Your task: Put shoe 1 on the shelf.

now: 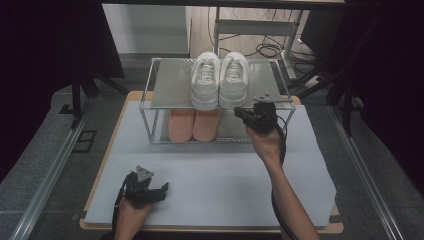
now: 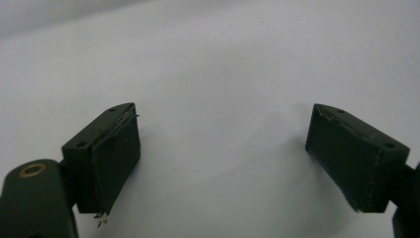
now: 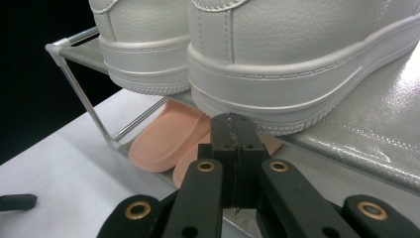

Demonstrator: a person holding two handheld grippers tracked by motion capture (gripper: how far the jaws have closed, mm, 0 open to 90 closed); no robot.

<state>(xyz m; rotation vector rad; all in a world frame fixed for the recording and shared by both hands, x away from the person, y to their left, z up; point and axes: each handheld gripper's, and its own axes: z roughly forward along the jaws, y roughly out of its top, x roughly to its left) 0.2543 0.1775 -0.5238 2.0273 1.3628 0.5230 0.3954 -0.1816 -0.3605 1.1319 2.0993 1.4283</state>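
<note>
I hold the right tongs just right of centre in the high view, at the front edge of the rack's upper shelf, with the jaws pressed flat together and nothing between them. In the right gripper view the closed tips sit at lower centre, directly below the heel of the nearer white sneaker; I cannot tell whether they touch the sole. Closed jaws form a single narrow point, which I judge suits nudging the heel or sliding under it better than a spread pair would. The white sneakers stand side by side on the upper shelf at upper centre of the high view, heels toward me at the front edge, where they are easy to reach. The pink slippers lie on the lower shelf directly beneath them, one pair to each level. I keep the left tongs low at the lower left of the high view, over the white sheet covering the tabletop, well apart from the rack. Their jaws stand wide in the left gripper view, with bare sheet between the pads, ready to take hold.
</note>
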